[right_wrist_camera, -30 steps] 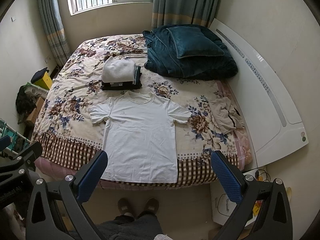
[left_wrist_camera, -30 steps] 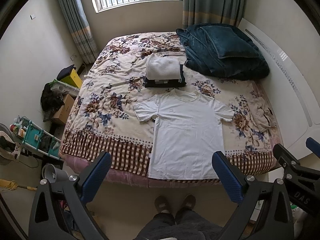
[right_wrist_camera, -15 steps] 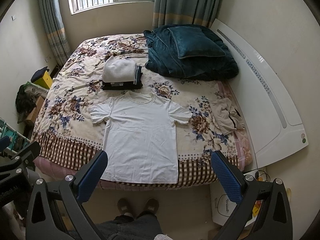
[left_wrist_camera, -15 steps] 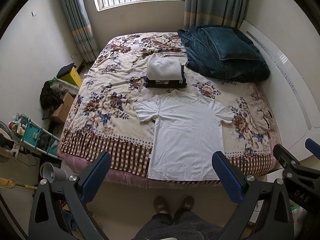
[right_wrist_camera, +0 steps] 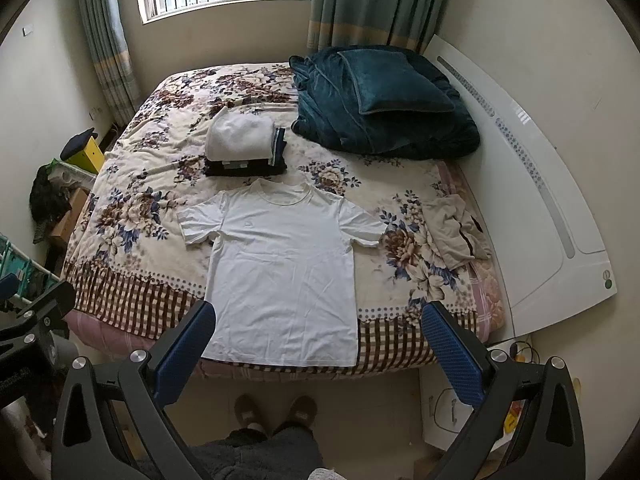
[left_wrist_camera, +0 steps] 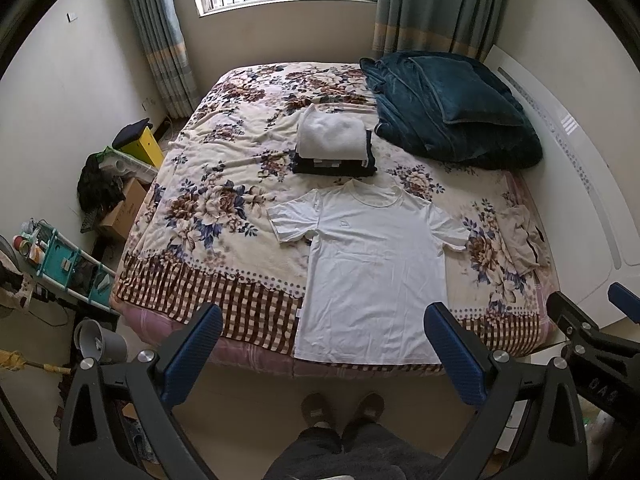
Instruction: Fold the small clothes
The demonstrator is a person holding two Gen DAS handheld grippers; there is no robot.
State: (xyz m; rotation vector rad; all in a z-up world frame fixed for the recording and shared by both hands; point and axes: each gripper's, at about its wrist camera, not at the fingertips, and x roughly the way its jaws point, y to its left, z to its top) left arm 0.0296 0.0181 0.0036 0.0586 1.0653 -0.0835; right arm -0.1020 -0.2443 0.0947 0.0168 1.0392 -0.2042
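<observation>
T-shirt: white T-shirt [left_wrist_camera: 376, 276], spread flat and front-up on the near part of the bed, collar toward the window, both sleeves out, hem at the bed's near edge.
Folded pile: stack of folded clothes [left_wrist_camera: 334, 146], white on top and dark beneath, just beyond the T-shirt's collar; apart from it by a narrow strip of cover.
Loose garment: crumpled beige garment [right_wrist_camera: 454, 226] near the bed's right edge, well apart from the T-shirt's right sleeve.
Bed: floral bedspread [left_wrist_camera: 224, 184] with a checked border along the near edge.
Blanket: dark teal blanket [right_wrist_camera: 384, 104] heaped at the far right corner, beside the white headboard [right_wrist_camera: 532, 184].
Left view only: teal rack [left_wrist_camera: 68, 268], grey bin [left_wrist_camera: 100, 344] and cardboard box [left_wrist_camera: 128, 208] on the floor left of the bed; the other tool's frame at the right edge.
Right view only: green mark [right_wrist_camera: 608, 280] on the headboard's near end; cables [right_wrist_camera: 450, 406] on the floor at right.
Left gripper [left_wrist_camera: 324, 356]: held off the bed above the floor, aimed at the T-shirt's hem; blue fingers spread wide, nothing between them.
Right gripper [right_wrist_camera: 316, 350]: same height and aim, alongside the left; fingers wide apart, holding nothing.
Person: slippers [right_wrist_camera: 276, 410] on the floor at the bed's foot.
</observation>
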